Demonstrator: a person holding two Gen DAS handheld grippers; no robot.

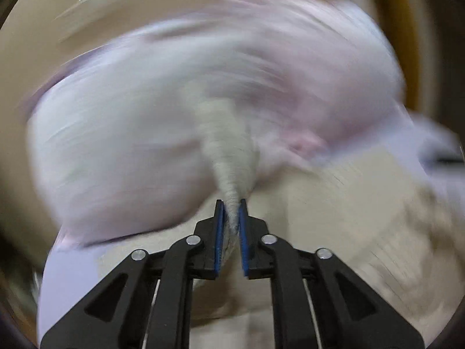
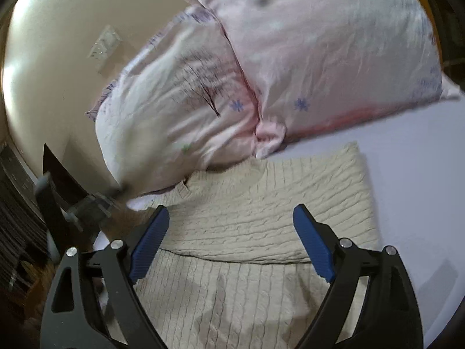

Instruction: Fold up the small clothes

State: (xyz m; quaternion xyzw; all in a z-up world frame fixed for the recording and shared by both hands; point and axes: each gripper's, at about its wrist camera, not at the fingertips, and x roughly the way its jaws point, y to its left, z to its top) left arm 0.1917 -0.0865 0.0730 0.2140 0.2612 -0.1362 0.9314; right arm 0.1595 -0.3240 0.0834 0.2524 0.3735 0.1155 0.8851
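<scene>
A cream cable-knit sweater (image 2: 261,212) lies on a pale lilac bed sheet (image 2: 412,174), its upper part folded down over the lower part. My right gripper (image 2: 231,226) is open and empty, just above the sweater's fold. My left gripper (image 1: 231,215) is shut on a bunched edge of the sweater (image 1: 229,157), which stretches away from the pads. The left wrist view is heavily motion-blurred. The left gripper also shows as a blurred dark shape at the left of the right wrist view (image 2: 87,203).
Two pink floral pillows (image 2: 319,52) lie at the head of the bed, touching the sweater's far edge. A beige wall (image 2: 58,58) with a socket plate (image 2: 104,46) stands behind. Bare sheet lies to the right of the sweater.
</scene>
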